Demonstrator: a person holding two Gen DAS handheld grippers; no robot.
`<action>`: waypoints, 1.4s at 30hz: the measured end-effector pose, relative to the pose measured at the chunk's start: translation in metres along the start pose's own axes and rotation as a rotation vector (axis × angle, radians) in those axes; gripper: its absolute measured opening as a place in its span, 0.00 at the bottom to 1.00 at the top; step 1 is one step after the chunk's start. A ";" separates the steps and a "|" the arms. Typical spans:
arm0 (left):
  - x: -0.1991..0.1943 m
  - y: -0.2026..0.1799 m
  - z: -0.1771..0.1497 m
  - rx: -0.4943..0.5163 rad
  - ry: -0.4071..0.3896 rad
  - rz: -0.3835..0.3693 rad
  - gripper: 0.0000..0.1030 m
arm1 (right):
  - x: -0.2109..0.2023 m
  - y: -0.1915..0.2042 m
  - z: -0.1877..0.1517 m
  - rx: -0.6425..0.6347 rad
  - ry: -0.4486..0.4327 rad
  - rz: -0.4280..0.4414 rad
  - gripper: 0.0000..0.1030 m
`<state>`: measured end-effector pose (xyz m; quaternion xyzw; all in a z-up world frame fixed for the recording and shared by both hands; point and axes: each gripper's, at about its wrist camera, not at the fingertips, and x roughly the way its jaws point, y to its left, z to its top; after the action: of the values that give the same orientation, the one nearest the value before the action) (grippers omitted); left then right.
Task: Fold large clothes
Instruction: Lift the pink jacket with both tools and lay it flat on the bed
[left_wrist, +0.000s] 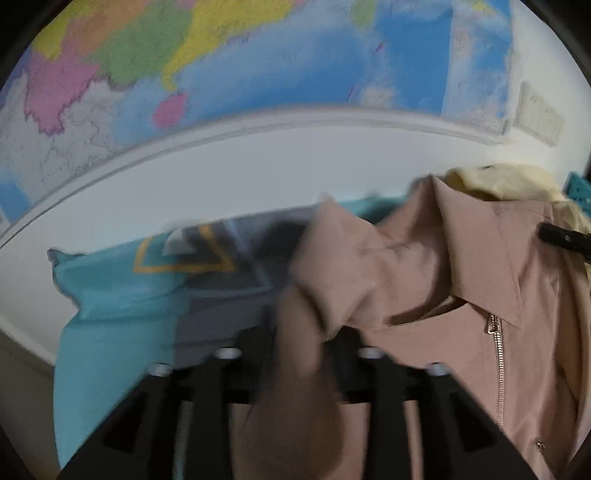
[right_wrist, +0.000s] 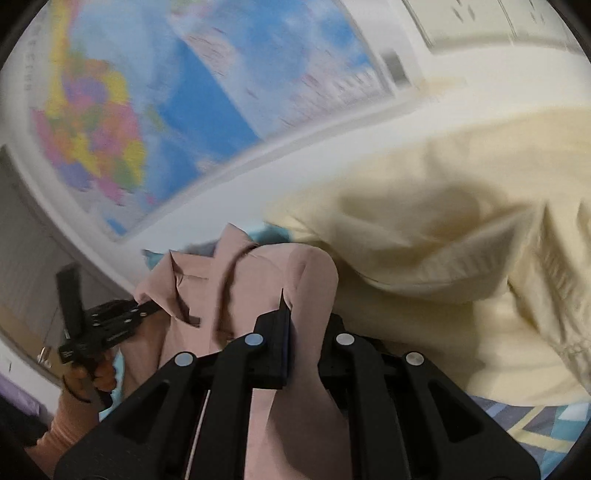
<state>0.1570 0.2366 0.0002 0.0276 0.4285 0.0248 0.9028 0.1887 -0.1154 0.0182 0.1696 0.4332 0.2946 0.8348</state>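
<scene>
Two grippers were in my charge. My right gripper (right_wrist: 295, 314) was clenched on a fold of the pink jacket (right_wrist: 236, 295), the cloth pinched between its pads and rising in a hump beyond them. My left gripper (left_wrist: 306, 332) had its jaws parted, with a blurred sleeve of the same jacket (left_wrist: 424, 266) lying between the fingers; I could not tell whether the pads pressed on it. The jacket's collar and metal zipper (left_wrist: 498, 354) lay to the right in the left wrist view. Beneath the jacket I noted a teal patterned sheet (left_wrist: 110, 280). Just beside the jacket lay a cream garment (right_wrist: 443, 240), touching its edge. Behind all stood a white wall bearing a coloured map (left_wrist: 221, 55).
</scene>
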 end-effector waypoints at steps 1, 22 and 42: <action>0.001 0.006 -0.002 -0.020 0.002 0.010 0.46 | 0.003 -0.003 -0.003 0.013 0.009 0.001 0.09; -0.042 0.010 -0.146 0.038 0.154 -0.241 0.07 | -0.035 0.004 -0.075 -0.168 0.168 -0.140 0.22; -0.064 0.110 -0.127 -0.157 0.059 -0.168 0.62 | -0.097 -0.056 -0.060 0.033 -0.037 -0.158 0.73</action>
<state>0.0159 0.3450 -0.0222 -0.0801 0.4523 -0.0168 0.8881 0.1147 -0.2187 0.0144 0.1539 0.4345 0.2172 0.8604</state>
